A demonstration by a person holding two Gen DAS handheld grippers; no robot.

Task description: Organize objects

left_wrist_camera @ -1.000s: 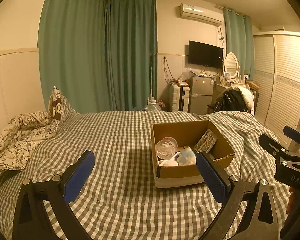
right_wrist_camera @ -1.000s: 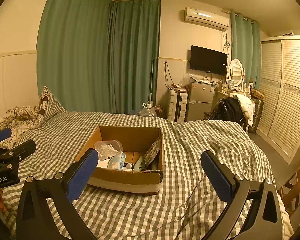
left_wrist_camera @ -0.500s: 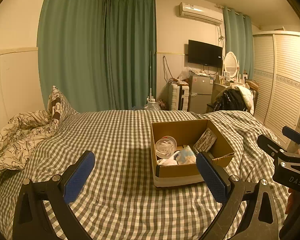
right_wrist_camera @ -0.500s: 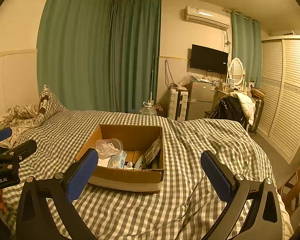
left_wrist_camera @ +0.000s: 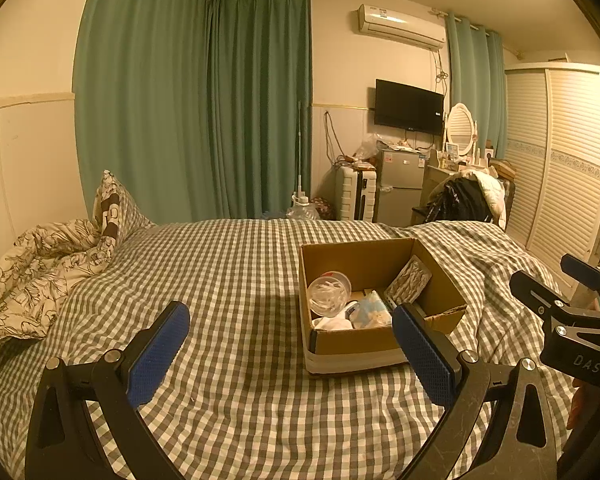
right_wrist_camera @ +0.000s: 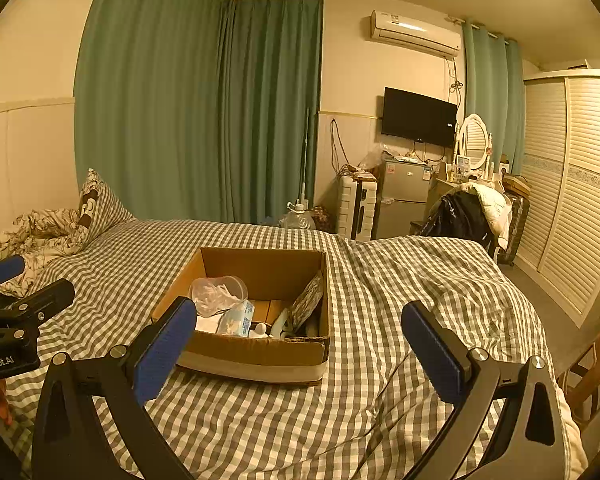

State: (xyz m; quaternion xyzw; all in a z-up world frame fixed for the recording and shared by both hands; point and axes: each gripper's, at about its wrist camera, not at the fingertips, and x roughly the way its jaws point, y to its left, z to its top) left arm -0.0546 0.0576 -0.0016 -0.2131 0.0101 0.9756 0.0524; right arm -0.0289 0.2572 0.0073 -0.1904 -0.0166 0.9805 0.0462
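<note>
Left tongs (left_wrist_camera: 290,354): spread wide, holding nothing, above the checked bed (left_wrist_camera: 228,280). Right tongs (right_wrist_camera: 300,344): likewise spread, holding nothing. Cardboard box (right_wrist_camera: 256,350): open, resting on the bed beyond both. Contents: clear plastic cup (right_wrist_camera: 216,294), tissue pack (right_wrist_camera: 238,318), patterned pouch (right_wrist_camera: 308,300). Behind: green curtains (right_wrist_camera: 204,112).

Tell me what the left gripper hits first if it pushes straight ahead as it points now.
Probably the checked bedspread: the open left gripper aims left of the cardboard box. Depth is uncertain.

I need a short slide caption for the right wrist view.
Open right gripper above a checked bed, facing a cardboard box of items.
</note>
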